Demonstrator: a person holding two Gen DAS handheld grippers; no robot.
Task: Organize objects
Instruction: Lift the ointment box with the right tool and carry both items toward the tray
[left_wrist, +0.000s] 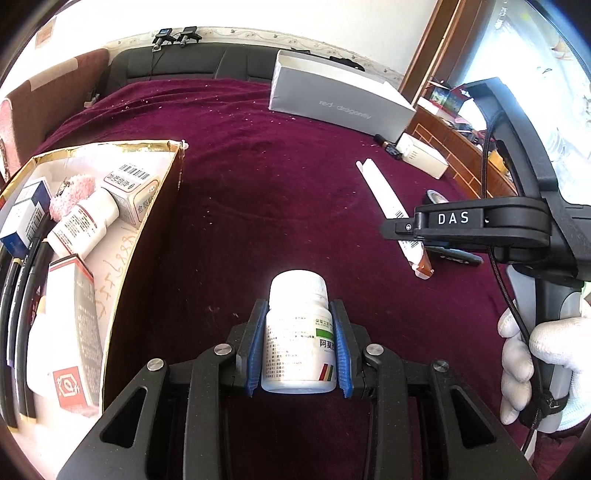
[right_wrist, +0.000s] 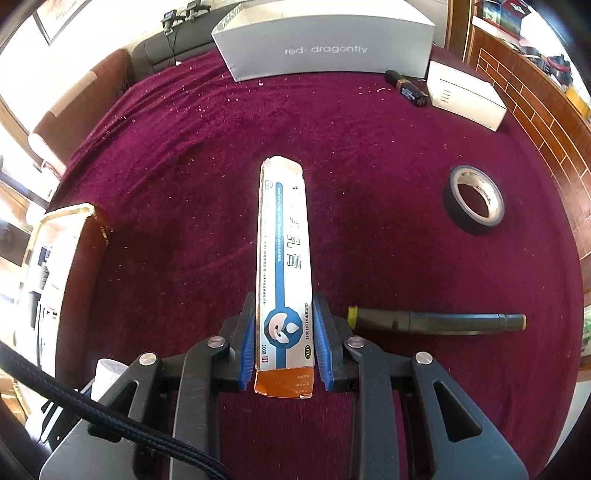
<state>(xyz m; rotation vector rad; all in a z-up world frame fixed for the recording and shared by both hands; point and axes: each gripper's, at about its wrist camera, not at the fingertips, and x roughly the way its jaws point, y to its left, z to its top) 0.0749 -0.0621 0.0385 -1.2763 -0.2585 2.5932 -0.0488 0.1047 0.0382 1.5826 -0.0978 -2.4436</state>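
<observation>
My left gripper (left_wrist: 300, 345) pinches a white pill bottle (left_wrist: 297, 332) above the maroon cloth (left_wrist: 258, 184), while my right gripper (right_wrist: 284, 343) clamps a long ointment carton (right_wrist: 282, 266).

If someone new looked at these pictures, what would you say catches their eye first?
Probably the white pill bottle clamped in the left gripper above the dark red cloth, and the long ointment box pinched in the right gripper. Next, the gold-edged box at the left, already filled with medicine packs, and the grey shoebox at the far edge.
</observation>
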